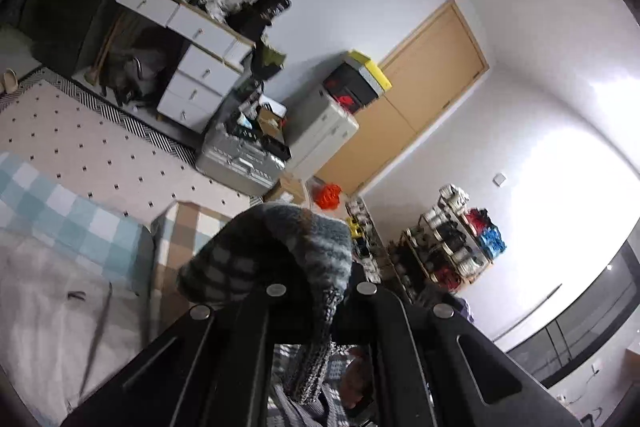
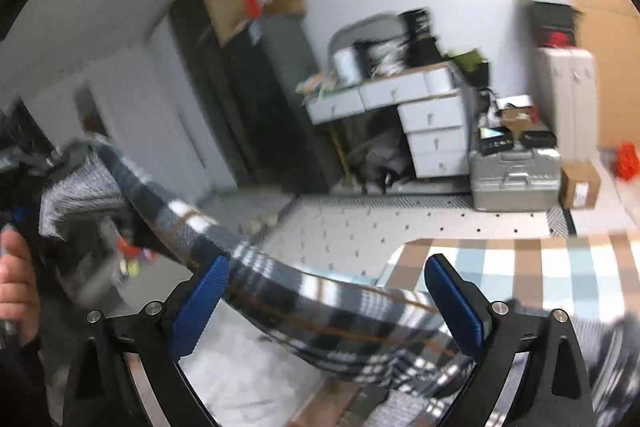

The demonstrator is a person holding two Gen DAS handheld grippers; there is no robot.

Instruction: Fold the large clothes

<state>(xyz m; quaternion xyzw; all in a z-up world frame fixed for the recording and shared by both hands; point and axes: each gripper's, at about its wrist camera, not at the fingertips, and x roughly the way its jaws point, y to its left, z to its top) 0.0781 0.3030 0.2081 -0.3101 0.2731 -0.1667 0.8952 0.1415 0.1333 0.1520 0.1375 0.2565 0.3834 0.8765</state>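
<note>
Folding hasn't really got going as far as I can judge, the garment is bunched up and hanging in the air rather than laid flat

Left wrist view: the left gripper point(image 1: 320, 291) sits bottom centre of the frame, its jaws pinched tight on a wad of the plaid flannel shirt point(image 1: 280, 247). That grey and dark checked cloth humps up over the fingertips and a strip of it dangles down between the black arms toward the bottom edge. The whole frame is tilted, so the hand looks rolled and raised off the bed. The checked bedspread point(image 1: 60, 203) is way down in the lower left with nothing folded on it that I can see

Right wrist view: blurry. The right gripper point(image 2: 326, 301) stands wide open at bottom centre, blue pads point(image 2: 202, 301) well apart. The shirt runs as a twisted band from upper left down through the gap, maybe brushing the left pad, but nothing clamps it. At the left edge a hand point(image 2: 16, 279) holds the other gripper, where the cloth bunches

Still left, I'd say: spread it out and do every fold
</note>
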